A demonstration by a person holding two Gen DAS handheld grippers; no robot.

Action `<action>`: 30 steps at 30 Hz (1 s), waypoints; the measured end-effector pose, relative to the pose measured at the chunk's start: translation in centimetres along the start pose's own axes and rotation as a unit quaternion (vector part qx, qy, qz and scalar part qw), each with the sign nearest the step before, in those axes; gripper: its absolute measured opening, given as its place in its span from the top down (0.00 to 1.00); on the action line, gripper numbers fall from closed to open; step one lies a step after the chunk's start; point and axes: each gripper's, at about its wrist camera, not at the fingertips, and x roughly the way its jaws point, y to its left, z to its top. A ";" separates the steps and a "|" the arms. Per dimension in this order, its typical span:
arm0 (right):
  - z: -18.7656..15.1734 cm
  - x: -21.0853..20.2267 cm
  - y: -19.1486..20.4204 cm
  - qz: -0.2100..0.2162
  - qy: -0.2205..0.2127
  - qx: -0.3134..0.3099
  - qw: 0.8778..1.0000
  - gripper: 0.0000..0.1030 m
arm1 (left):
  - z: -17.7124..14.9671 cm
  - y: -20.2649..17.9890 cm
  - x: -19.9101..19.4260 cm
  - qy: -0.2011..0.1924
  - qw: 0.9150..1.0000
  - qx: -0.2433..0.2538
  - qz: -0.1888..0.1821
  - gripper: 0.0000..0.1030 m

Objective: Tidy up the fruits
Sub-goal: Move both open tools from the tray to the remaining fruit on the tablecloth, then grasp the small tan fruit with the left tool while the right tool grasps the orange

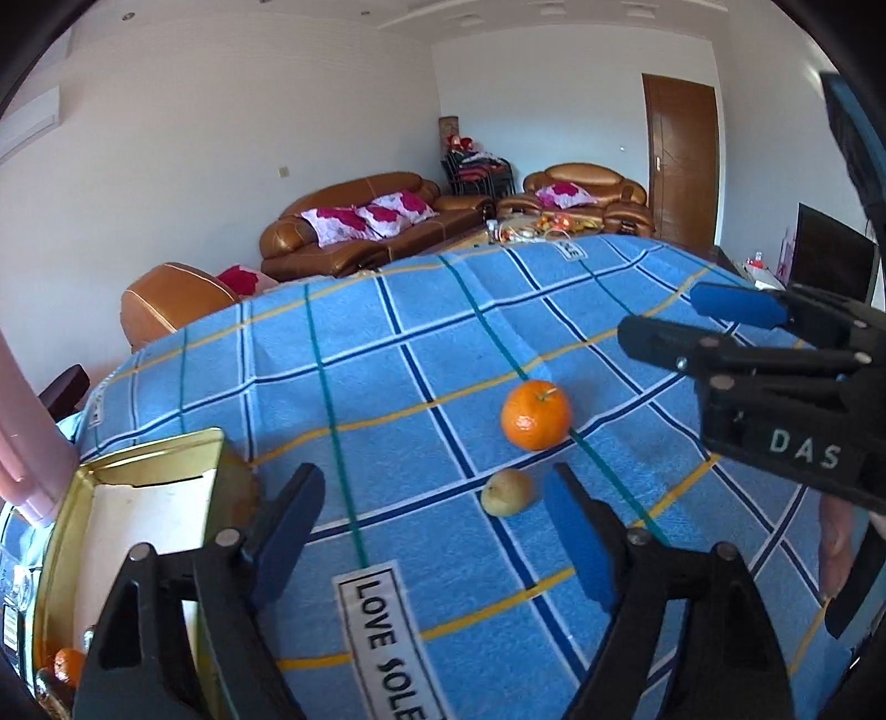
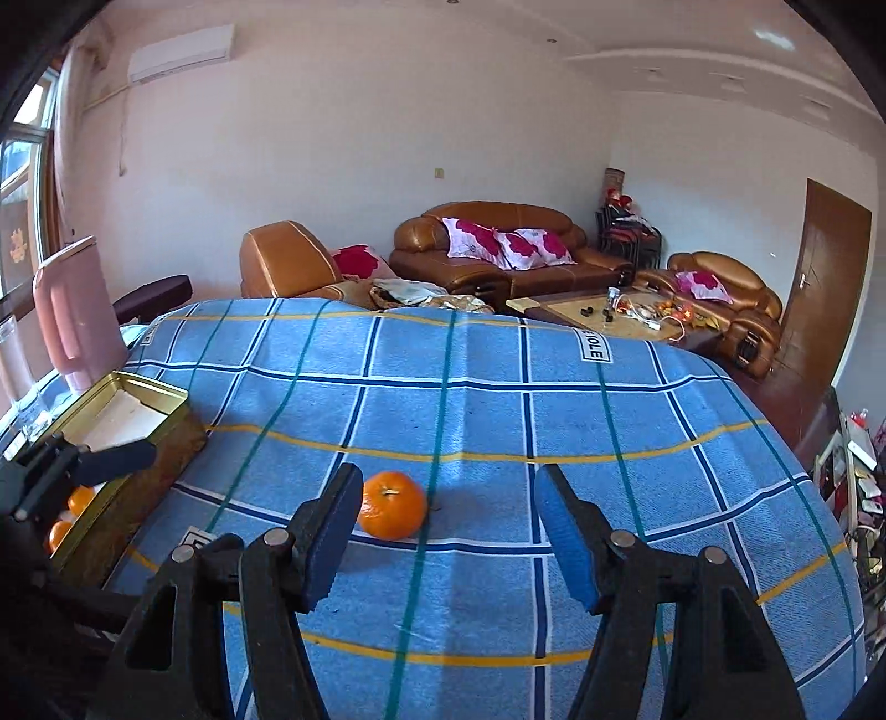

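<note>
One orange point(image 1: 535, 414) and one pale fruit point(image 1: 508, 492) on checked cloth point(image 1: 387, 360).

A family living room — the furnishings say so at once. Beyond the fingertips, past the far edge of a table under a blue checked cloth point(image 2: 498, 410), stands a tan leather sofa point(image 2: 498, 243) strewn with pink floral cushions point(image 2: 509, 243), with a matching armchair point(image 2: 720, 288) to its right and another point(image 2: 288, 260) to its left. A low coffee table point(image 2: 603, 321) between them carries household clutter. A wooden door point(image 2: 825, 277) closes the right-hand wall; a wall-mounted air conditioner point(image 2: 180, 52) hangs high on the left, above a window point(image 2: 27, 210) — plain white walls, recessed ceiling lights.
</note>
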 end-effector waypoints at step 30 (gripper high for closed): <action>-0.6 7.0 2.1 0.020 0.053 0.012 0.998 0.36 | 0.7 4.2 5.6 0.030 0.998 -0.050 0.014 0.73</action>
